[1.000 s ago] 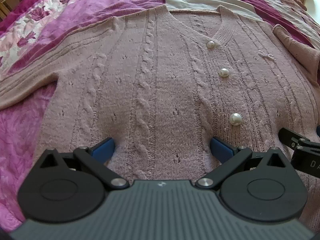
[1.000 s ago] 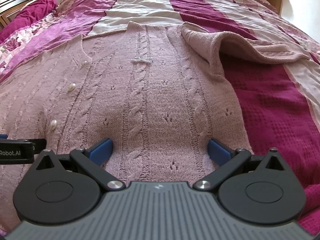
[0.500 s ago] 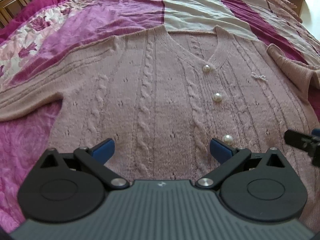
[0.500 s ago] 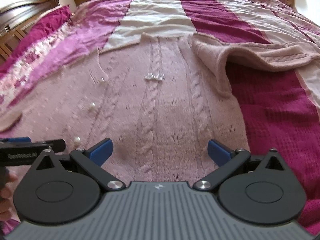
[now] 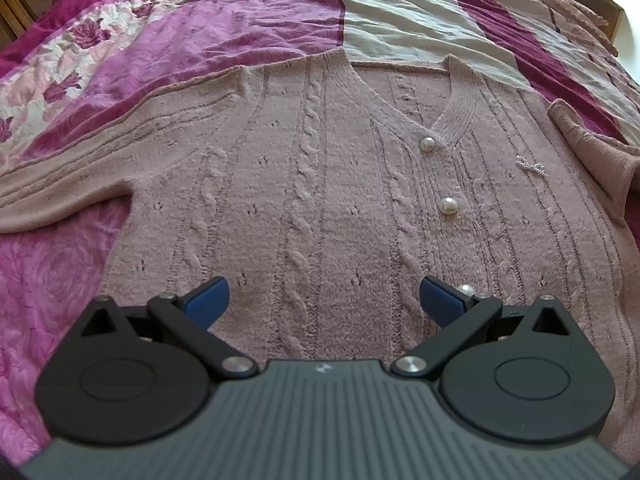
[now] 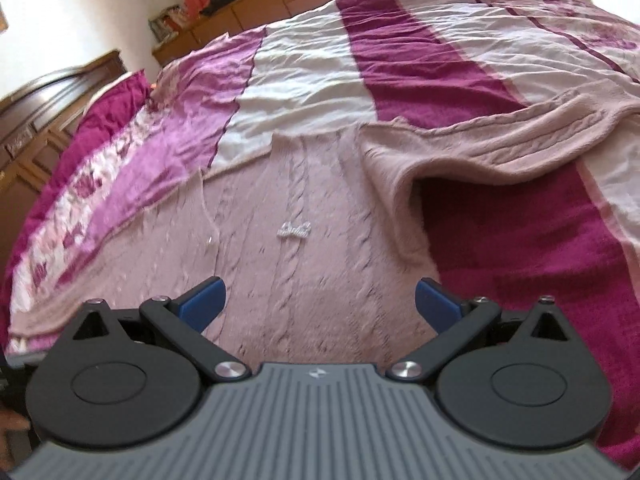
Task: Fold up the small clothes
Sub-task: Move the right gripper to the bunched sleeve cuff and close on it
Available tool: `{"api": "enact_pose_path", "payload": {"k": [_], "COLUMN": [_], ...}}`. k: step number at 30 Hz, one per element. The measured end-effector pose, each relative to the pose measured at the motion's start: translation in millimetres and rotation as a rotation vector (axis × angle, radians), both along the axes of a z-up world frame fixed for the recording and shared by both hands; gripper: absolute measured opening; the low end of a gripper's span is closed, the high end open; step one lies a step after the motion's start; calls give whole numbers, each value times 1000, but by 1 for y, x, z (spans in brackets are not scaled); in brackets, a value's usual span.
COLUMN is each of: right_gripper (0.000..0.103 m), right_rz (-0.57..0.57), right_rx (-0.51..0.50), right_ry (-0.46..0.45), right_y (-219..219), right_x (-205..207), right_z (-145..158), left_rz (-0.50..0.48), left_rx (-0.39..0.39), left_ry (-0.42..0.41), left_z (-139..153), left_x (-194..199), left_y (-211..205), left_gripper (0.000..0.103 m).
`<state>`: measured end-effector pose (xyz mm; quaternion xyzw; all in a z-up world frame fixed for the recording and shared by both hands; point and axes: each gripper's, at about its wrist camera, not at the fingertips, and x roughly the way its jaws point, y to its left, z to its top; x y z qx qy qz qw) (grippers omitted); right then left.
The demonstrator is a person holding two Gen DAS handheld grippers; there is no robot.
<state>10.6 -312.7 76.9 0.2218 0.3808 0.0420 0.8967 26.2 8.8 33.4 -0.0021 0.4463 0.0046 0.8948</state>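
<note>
A dusty-pink cable-knit cardigan [image 5: 320, 184] with pearl buttons [image 5: 448, 205] lies face up and spread flat on the bed. Its left sleeve [image 5: 60, 196] stretches out flat to the left. Its right sleeve [image 6: 500, 140] lies rumpled and partly raised on the right. A small beaded bow [image 6: 294, 230] sits on the chest. My left gripper [image 5: 323, 300] hovers open over the lower front of the cardigan, nothing between its blue fingers. My right gripper [image 6: 318, 302] is open above the cardigan's right half, tilted upward, holding nothing.
The bedspread [image 5: 256, 12] is striped in magenta, cream and floral pink. Dark wooden furniture [image 6: 36, 120] stands at the left, and a wooden headboard shelf [image 6: 280, 4] runs along the far side of the bed. A white wall rises behind.
Both grippers have pulled back and risen from the cardigan's hem. The right view has tilted up, showing the far wall. The right gripper has left the left wrist view.
</note>
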Motion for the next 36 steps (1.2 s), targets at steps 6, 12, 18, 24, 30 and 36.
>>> {"api": "enact_pose_path", "payload": {"k": [6, 12, 18, 24, 30, 36], "right_gripper": [103, 103, 103, 103, 103, 103], "right_rz": [-75, -157, -265, -339, -411, -488], "right_rx": [41, 79, 108, 131, 140, 223], "right_ry": [-29, -36, -20, -29, -32, -52], "right_y": [-39, -80, -124, -162, -193, -223], "right_x": [8, 25, 48, 69, 89, 102], "right_z": [5, -2, -21, -37, -53, -70], "left_rz": [6, 11, 13, 9, -5, -11], "left_rx": [11, 17, 41, 56, 68, 74], "left_ry": [18, 49, 50, 44, 34, 23], "left_z": [-6, -17, -23, -26, -28, -29], "left_x": [1, 4, 5, 5, 4, 2], "left_y": [-3, -4, -7, -9, -10, -12], "left_gripper": [103, 103, 103, 103, 103, 103]}}
